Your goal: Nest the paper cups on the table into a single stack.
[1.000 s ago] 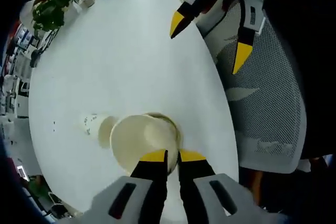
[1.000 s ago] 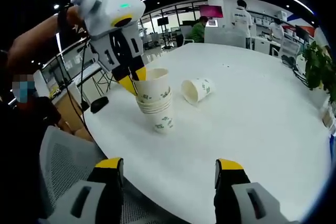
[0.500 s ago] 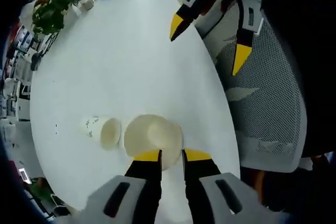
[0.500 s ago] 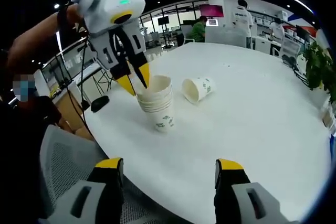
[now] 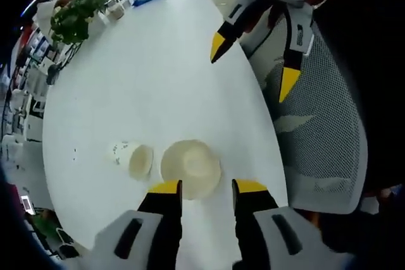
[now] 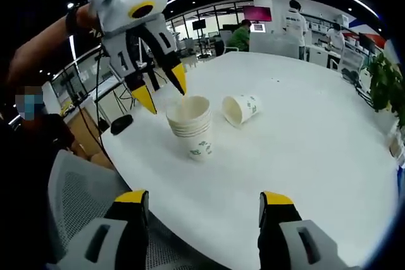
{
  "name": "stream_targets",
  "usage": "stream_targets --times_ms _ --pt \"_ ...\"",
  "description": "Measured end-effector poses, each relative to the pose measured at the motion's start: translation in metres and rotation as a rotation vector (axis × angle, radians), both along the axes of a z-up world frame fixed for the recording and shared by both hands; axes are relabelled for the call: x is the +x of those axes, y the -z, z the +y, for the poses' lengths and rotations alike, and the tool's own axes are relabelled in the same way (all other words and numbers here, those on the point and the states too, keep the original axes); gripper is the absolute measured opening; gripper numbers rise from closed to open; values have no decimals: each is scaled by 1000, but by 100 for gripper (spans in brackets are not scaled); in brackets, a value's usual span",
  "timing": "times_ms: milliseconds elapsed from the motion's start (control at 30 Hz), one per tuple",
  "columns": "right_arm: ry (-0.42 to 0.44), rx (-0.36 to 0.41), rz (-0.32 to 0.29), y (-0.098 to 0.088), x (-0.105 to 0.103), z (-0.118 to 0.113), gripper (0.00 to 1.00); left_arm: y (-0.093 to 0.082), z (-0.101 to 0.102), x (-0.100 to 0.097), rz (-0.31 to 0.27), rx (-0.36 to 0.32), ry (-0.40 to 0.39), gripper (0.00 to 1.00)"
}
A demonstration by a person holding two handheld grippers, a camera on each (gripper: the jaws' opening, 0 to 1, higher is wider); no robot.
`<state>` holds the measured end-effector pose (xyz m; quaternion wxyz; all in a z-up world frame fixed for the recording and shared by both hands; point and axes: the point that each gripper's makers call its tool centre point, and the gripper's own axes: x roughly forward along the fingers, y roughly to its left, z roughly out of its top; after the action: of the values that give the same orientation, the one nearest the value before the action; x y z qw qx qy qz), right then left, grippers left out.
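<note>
Paper cups, white w/ green print too small to read: an upright nested stack of white paper cups [image 6: 192,126] stands near the edge of the round white worktop [image 6: 304,150]; a single white paper cup [image 6: 240,108] lies on its side just beside the stack, mouth toward it. Left tongs [image 6: 163,86], yellow-tipped, hover just above the stack rim, jaws apart, holding nothing. Right tongs [image 6: 204,205] wide open, empty, well apart from cups. Grey mesh chair [image 5: 323,131] by worktop edge; leafy green plant [image 5: 79,14] at far side.
</note>
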<state>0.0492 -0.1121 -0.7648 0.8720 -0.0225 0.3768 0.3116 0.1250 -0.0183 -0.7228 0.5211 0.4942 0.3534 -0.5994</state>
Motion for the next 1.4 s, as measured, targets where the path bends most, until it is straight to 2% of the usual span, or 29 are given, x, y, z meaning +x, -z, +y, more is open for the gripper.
stream_targets --times_ms 333,500,633,700,800,833,900,1000,1133,1200,1267,1400 --pt "-13 -6 4 0 0 2 71 -13 9 5 -2 -116 -105 44" --pt "-19 -9 1 -2 0 4 71 -20 13 9 6 -173 -156 45" --pt "-23 -13 -1 -1 1 4 72 -26 20 23 -3 -247 -218 45" --pt "-25 -14 0 -1 0 4 72 -33 20 30 -19 -299 -268 47" --pt "-24 -17 -1 -1 0 2 72 -38 28 53 -64 -376 -360 52" --pt "-24 -17 -1 -1 0 2 72 -39 29 55 -70 -384 -369 52" --pt "-19 -18 -2 -1 0 1 72 -41 36 72 -103 -431 -426 52" --pt "-14 -16 -2 -1 0 1 72 -45 37 82 -127 -479 -490 52" --pt "-15 -22 0 -1 -2 1 73 -48 39 97 -196 -533 -566 53" --pt "-9 -21 4 -1 -2 0 73 -51 39 108 -206 -600 -627 50" --pt "-5 -24 5 -1 -2 -2 73 -50 40 113 -209 -617 -666 50" --pt "0 -29 9 0 -3 -4 73 -35 44 123 -236 -598 -680 50"
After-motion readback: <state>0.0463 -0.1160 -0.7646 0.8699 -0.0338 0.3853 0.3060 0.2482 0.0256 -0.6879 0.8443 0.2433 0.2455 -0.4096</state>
